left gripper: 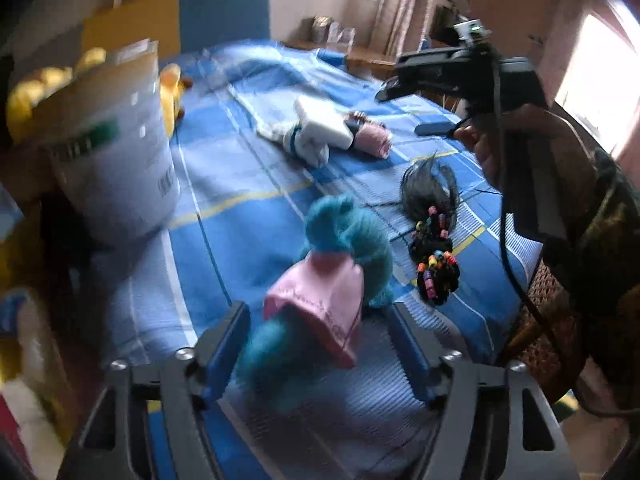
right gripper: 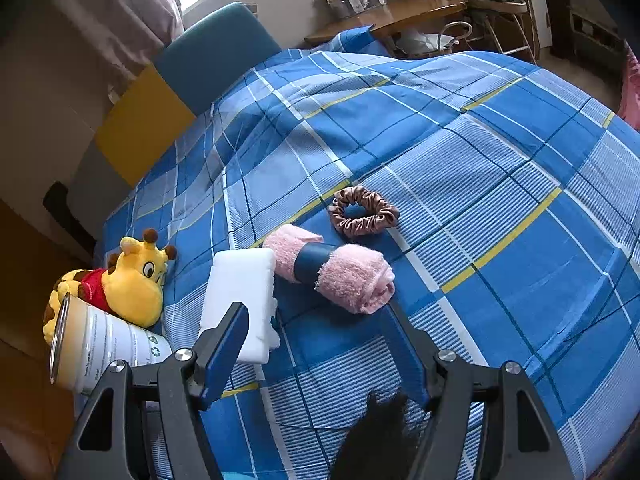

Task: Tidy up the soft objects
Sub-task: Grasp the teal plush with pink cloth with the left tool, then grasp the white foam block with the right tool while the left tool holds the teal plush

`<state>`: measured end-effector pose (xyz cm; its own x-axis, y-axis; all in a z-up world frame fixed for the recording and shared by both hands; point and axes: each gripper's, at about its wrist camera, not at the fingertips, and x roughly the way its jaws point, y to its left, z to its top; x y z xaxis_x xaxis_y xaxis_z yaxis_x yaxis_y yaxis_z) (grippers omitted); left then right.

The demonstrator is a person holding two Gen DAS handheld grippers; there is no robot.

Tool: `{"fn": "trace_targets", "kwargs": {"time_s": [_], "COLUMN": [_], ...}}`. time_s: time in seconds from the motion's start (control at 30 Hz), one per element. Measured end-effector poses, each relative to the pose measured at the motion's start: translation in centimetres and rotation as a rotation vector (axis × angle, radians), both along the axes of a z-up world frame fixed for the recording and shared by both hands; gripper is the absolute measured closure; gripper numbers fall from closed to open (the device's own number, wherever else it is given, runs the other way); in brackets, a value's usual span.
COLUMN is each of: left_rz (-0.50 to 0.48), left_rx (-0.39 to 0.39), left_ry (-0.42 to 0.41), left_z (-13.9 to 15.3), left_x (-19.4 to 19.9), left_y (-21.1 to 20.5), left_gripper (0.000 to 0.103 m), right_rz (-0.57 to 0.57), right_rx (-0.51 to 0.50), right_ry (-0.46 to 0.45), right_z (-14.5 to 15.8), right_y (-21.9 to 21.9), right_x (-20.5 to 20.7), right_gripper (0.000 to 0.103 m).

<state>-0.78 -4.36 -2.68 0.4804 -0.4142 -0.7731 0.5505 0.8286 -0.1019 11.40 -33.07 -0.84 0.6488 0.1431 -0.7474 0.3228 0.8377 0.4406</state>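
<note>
At the far left of the left wrist view stands a white can (left gripper: 116,152), with a yellow giraffe plush (right gripper: 120,276) lying against it. Lower centre, a teal woolly toy in a pink dress (left gripper: 320,292) sits on the checked bed cover (left gripper: 240,184) between the spread jaws of the left gripper (left gripper: 320,348); the pads do not seem to press it, though blur makes this uncertain. Right of it lie a dark hairpiece with coloured beads (left gripper: 430,232), a white sponge block (right gripper: 240,296), a rolled pink towel (right gripper: 332,272) and a brown scrunchie (right gripper: 364,216). The right gripper (right gripper: 320,352) hangs with jaws spread and empty. The risk I see: the toy's fuzzy body may compress and slip, or the pads may catch only the dress.
</note>
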Motion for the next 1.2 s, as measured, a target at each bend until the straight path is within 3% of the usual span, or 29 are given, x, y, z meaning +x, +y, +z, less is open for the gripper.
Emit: {"fn": "trace_targets", "kwargs": {"time_s": [0.17, 0.37, 0.43, 0.47, 0.5, 0.6, 0.67, 0.77, 0.87, 0.97, 1.2], "left_rz": [-0.099, -0.162, -0.158, -0.158, -0.153, -0.102, -0.046, 0.0, 0.022, 0.026, 0.042], "left_rx": [0.119, 0.19, 0.145, 0.114, 0.075, 0.035, -0.028, -0.039, -0.077, -0.085, -0.1], "left_ry": [-0.104, -0.09, -0.006, 0.015, 0.031, 0.03, 0.091, 0.115, 0.134, 0.13, 0.128], "left_z": [0.6, -1.5, -2.7, -2.9, -3.0, -3.1, -3.5, -4.2, -4.6, -4.5, -4.2], "left_x": [0.9, 3.4, 4.2, 4.1, 3.9, 2.7, 2.5, 1.9, 1.6, 1.3, 0.9], "left_y": [-2.1, -4.5, -4.5, -4.3, -3.9, -3.1, -1.9, -0.7, 0.1, 0.2, 0.7], "left_gripper": [0.028, 0.023, 0.029, 0.05, 0.06, 0.069, 0.074, 0.076, 0.078, 0.078, 0.078], "right_rz": [-0.001, 0.001, 0.013, 0.025, 0.035, 0.061, 0.074, 0.103, 0.137, 0.164, 0.199], "right_rx": [-0.011, -0.003, 0.016, 0.026, 0.031, 0.01, 0.011, 0.058, 0.078, 0.012, -0.05], "right_ry": [0.008, 0.011, 0.006, 0.006, 0.008, 0.017, 0.017, 0.018, 0.026, 0.055, 0.153], "right_z": [0.0, -0.1, -0.2, -0.3, -0.4, -0.4, -0.4, -0.6, -0.7, -0.3, -0.8], "right_y": [0.1, -0.1, 0.0, 0.1, 0.2, 1.0, 1.3, 1.5, 2.3, 4.0, 6.5], "right_x": [0.1, 0.1, 0.2, 0.3, 0.4, 0.8, 0.9, 1.0, 1.4, 2.8, 7.3], "right_gripper": [0.033, 0.033, 0.033, 0.033, 0.033, 0.033, 0.033, 0.033, 0.027, 0.021, 0.019]}}
